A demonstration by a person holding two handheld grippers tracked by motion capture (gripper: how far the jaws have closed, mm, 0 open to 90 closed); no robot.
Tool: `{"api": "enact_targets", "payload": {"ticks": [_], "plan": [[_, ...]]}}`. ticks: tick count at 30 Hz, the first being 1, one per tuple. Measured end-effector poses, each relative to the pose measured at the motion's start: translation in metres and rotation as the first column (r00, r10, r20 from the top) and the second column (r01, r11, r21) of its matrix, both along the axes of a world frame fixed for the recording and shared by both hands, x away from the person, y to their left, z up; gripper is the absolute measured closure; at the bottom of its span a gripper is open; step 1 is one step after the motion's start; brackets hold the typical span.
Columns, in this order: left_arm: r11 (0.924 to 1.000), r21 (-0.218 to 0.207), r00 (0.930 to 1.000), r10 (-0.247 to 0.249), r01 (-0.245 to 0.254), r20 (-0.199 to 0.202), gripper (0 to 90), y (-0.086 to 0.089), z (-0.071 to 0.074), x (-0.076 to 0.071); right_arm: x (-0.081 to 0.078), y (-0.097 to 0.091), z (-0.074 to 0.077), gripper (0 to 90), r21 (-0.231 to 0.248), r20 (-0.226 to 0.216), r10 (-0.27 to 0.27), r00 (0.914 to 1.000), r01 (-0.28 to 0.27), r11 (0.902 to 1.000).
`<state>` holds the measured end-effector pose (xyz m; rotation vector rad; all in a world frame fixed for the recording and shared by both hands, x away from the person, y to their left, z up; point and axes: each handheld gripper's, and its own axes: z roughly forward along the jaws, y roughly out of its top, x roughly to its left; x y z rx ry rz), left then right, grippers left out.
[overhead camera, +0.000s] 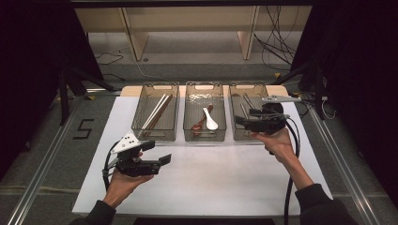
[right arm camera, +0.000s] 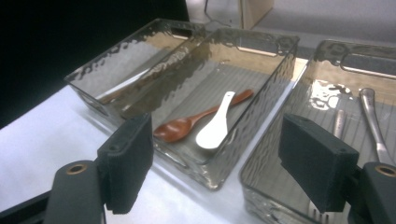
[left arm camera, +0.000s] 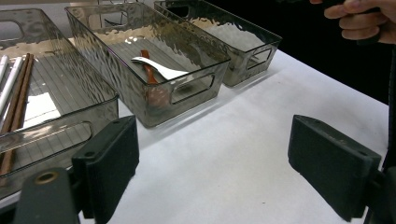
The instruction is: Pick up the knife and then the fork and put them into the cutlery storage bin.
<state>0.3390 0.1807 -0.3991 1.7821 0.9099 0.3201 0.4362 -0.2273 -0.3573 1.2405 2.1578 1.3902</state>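
From the high view, we're holding the right gripper (overhead camera: 245,121) over the near end of the right bin (overhead camera: 233,125), jaws pointing left toward the middle bin (overhead camera: 187,127), while the left gripper (overhead camera: 157,152) is hanging over bare table (overhead camera: 225,183), well short of the bins. The metal cutlery (overhead camera: 247,100) is lying lengthwise in the right bin, handles running away from us, so the right hand is plainly the nearer one. In the left gripper view, we're looking between two wide-apart jaws with nothing held; the middle bin (left arm camera: 154,100) with its white spoon (left arm camera: 156,67) is sitting ahead and to the left, well apart. In the right gripper view, our jaws are standing spread and empty, straddling the wall between the middle bin (right arm camera: 261,100) and the right bin (right arm camera: 266,161); the metal cutlery (right arm camera: 373,122) is lying just right of the right jaw, long axis running away, and the white spoon (right arm camera: 215,126) and brown spoon (right arm camera: 187,125) are lying to the left. We're judging the gripper needs to swing right to close across a handle.
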Motion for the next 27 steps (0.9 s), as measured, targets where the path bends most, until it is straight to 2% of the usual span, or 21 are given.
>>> {"api": "enact_targets", "payload": {"ticks": [3,7,13,24,27], "plan": [[1.0000,-0.001,1.0000,-0.002,0.002,-0.006,16.0,-0.001,-0.001,0.000,-0.007,-0.001,-0.002,27.1,0.015,-0.003,0.012,0.9999,-0.012,0.9998],[1.0000,-0.002,1.0000,-0.006,0.006,-0.007,15.9,0.000,-0.001,0.000,-0.016,-0.001,-0.003,26.9,0.041,0.016,0.019,0.9997,-0.020,0.9990],[1.0000,-0.006,0.9999,-0.005,0.005,-0.012,15.9,0.000,0.000,0.000,-0.030,0.001,-0.007,25.9,0.045,0.046,0.031,0.9984,-0.033,0.9985],[1.0000,-0.006,0.9999,-0.004,0.004,-0.011,15.9,0.000,0.000,0.001,-0.054,0.005,-0.016,25.5,0.080,0.083,0.061,0.9947,-0.068,0.9944],[1.0000,-0.006,0.9999,-0.003,0.003,-0.014,15.9,0.000,0.000,0.002,-0.063,0.008,-0.021,25.2,0.058,0.092,0.075,0.9929,-0.080,0.9951]]}}
